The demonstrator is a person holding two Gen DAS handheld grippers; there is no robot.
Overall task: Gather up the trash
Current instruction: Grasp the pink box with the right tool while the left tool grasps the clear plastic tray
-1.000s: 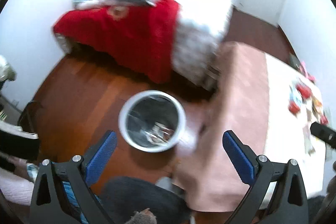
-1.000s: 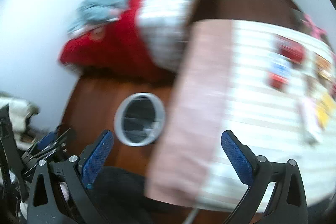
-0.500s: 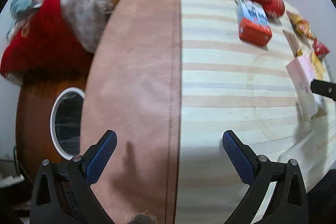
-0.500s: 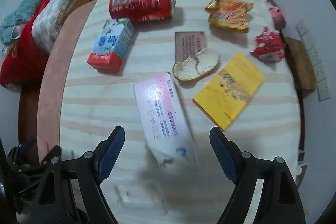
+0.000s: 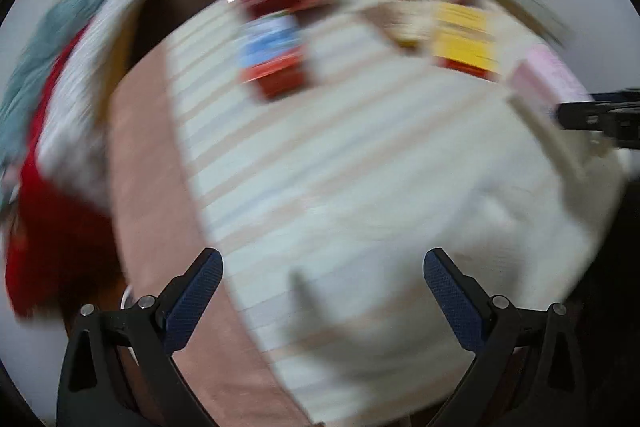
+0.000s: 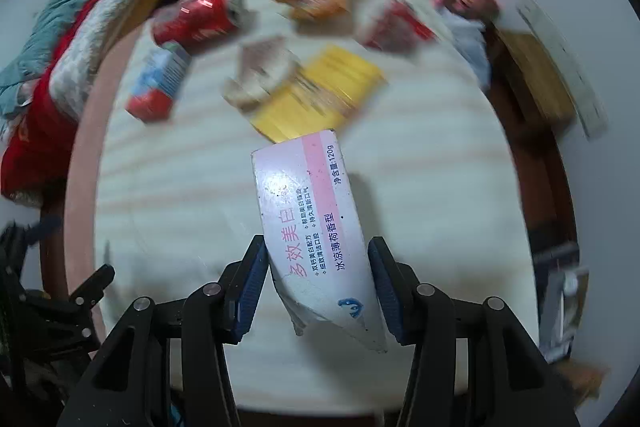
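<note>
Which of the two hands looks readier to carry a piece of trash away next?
The right. The right gripper already clamps the pink-and-white box, lifted off the striped cloth. The left gripper hangs open, holding nothing.

The left gripper has two black angular plastic arms, each ending in a dark blue, finely textured pad; round silver screws sit at the joints; the right gripper is built alike, with black triangular-braced arms, blue ribbed pads, and silver screw heads along each linkage.
</note>
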